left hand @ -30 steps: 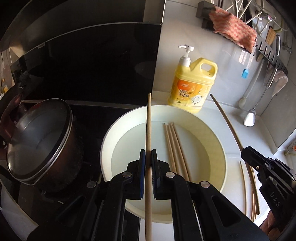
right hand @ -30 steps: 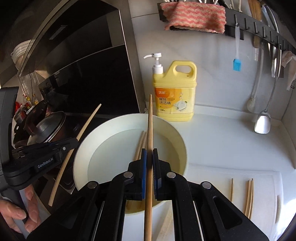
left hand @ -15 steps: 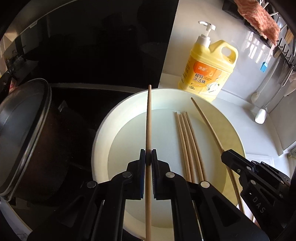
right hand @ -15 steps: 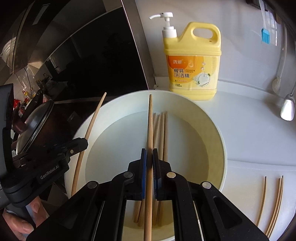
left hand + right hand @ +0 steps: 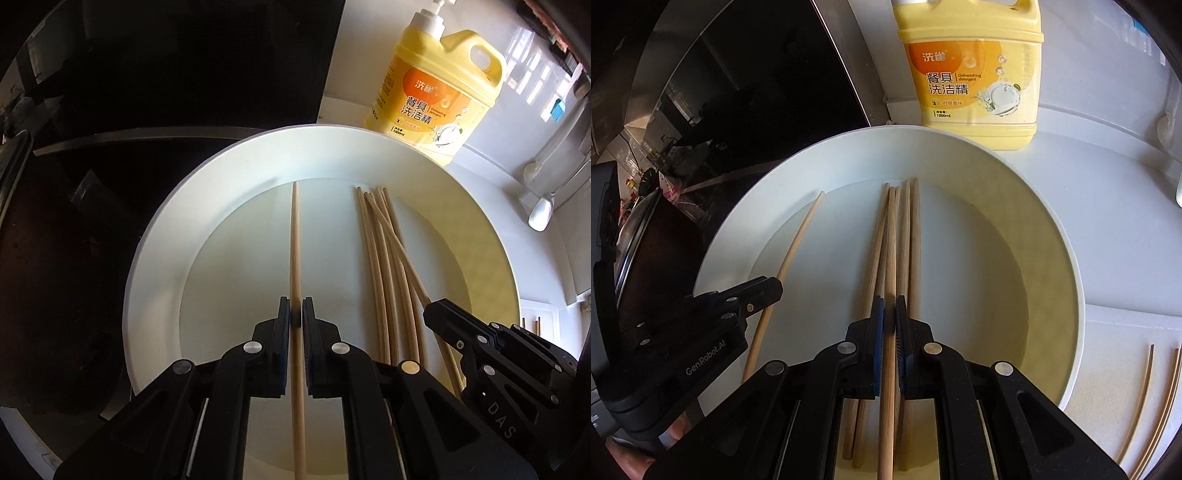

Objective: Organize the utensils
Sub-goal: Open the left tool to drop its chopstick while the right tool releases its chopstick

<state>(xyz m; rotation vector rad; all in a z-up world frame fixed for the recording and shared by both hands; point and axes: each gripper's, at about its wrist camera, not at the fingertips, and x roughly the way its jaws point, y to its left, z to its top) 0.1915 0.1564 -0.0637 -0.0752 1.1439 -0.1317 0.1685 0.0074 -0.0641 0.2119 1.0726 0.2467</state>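
Left gripper (image 5: 295, 323), jaws opening, has a chopstick (image 5: 295, 251) between them over the white bowl (image 5: 229, 177). Right gripper (image 5: 889, 314) clamps another chopstick (image 5: 892, 240) above the chopsticks lying in the bowl.

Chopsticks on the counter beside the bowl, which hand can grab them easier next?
Right, probably. The counter chopsticks lie on the right side of the white bowl, nearest the right gripper, once it drops its held chopstick. The left gripper, jaws opening around its own chopstick, sits across the bowl.
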